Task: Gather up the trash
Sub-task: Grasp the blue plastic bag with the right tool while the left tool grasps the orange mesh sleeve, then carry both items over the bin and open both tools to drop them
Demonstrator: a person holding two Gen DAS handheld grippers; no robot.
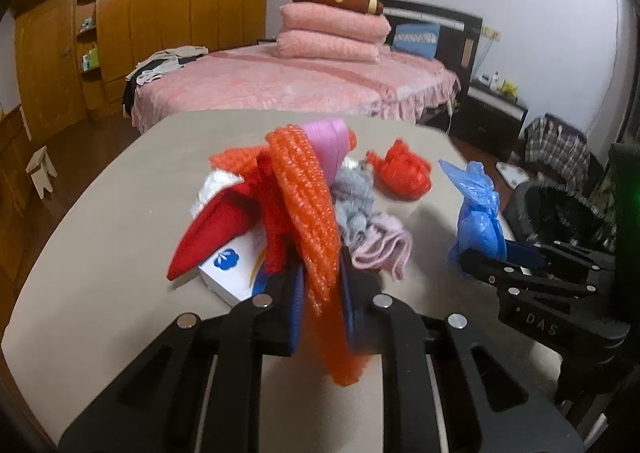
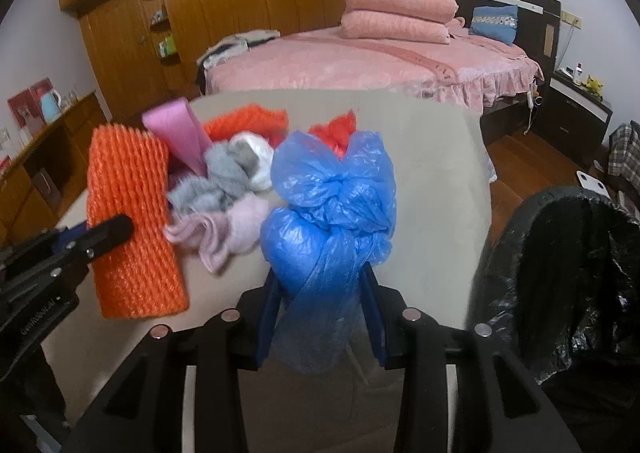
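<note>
My left gripper (image 1: pixel 320 273) is shut on an orange foam net (image 1: pixel 308 205), which stands up between its blue pads and hangs below them. From the right wrist view the same net (image 2: pixel 132 221) is held above the beige table (image 2: pixel 432 173). My right gripper (image 2: pixel 322 293) is shut on a knotted blue plastic bag (image 2: pixel 332 205), lifted off the table near its right edge. In the left wrist view that bag (image 1: pixel 478 213) sits at the right gripper's (image 1: pixel 492 257) tips. A bin with a black liner (image 2: pixel 560 273) stands open just right of the table.
A pile remains mid-table: a pink roll (image 1: pixel 326 141), grey cloth (image 1: pixel 354 201), pale pink cloth (image 1: pixel 384 249), a red crumpled bag (image 1: pixel 404 173), a red cloth (image 1: pixel 212 229) and a white box with a blue flower (image 1: pixel 232 269). A pink bed (image 1: pixel 288 81) lies behind.
</note>
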